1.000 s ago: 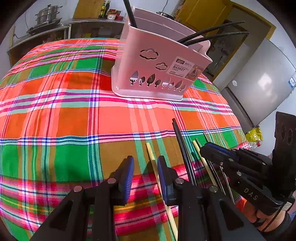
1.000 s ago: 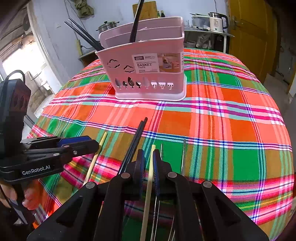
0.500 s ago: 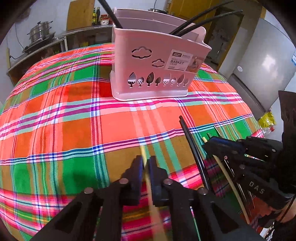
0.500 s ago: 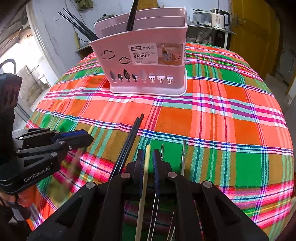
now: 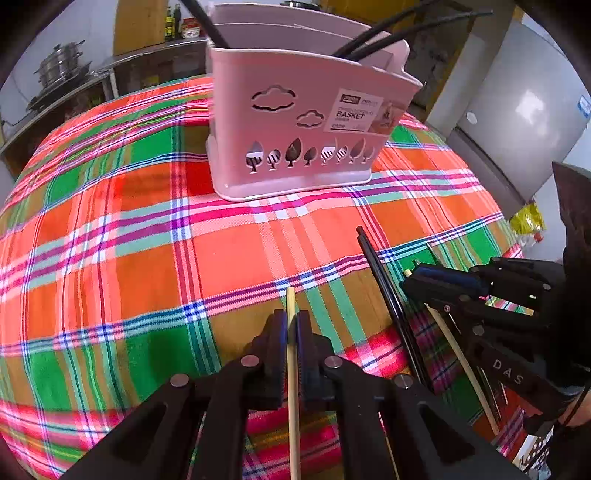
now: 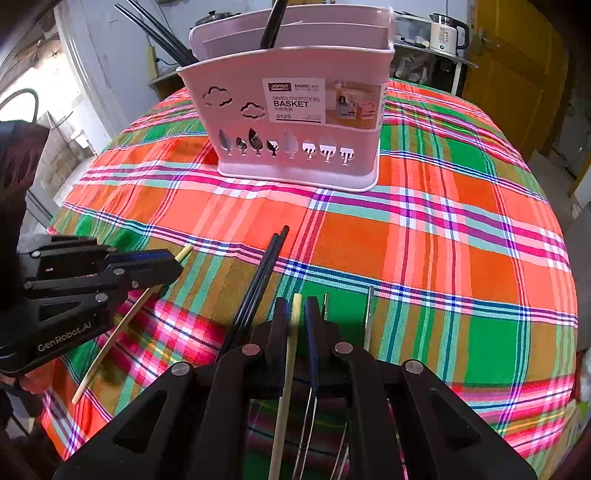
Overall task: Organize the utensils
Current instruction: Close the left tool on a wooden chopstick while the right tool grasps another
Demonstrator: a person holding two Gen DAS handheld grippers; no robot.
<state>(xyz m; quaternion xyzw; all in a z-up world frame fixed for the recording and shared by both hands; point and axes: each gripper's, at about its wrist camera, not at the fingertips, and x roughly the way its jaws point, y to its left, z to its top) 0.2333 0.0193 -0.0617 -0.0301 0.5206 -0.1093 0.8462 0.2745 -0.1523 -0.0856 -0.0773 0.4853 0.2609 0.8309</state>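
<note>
Left gripper [image 5: 291, 328]: clamped on a pale wooden chopstick [image 5: 293, 387], whose tip pokes just past the pads; its lower end runs off the bottom of the left wrist view.
Right gripper [image 6: 296, 314]: pressed together on a second pale chopstick [image 6: 286, 373]; the stick's far end is cut off by the frame's bottom edge.
Basket [image 6: 295, 122]: a pink plastic chopstick basket stands upright toward the far edge of the worktop [image 6: 424, 229], which is covered in a bright plaid cloth.
Inside the basket: dark utensil handles [image 5: 391, 33] lean out over the rim; what they are is hard to make out, and the compartments' insides are hidden by the front wall.
Black chopsticks [image 6: 258, 280]: a pair lies on the cloth near the worktop's near edge, between the two grippers; its lower part disappears behind the right gripper's body.
Metal utensils [image 6: 368, 314]: thin steel stems lie just beside the right gripper at the near edge, mostly hidden under it; their type cannot be told.
Person: only a bit of a hand [image 6: 26, 376] shows behind the left gripper, at the right wrist view's left border.
</note>
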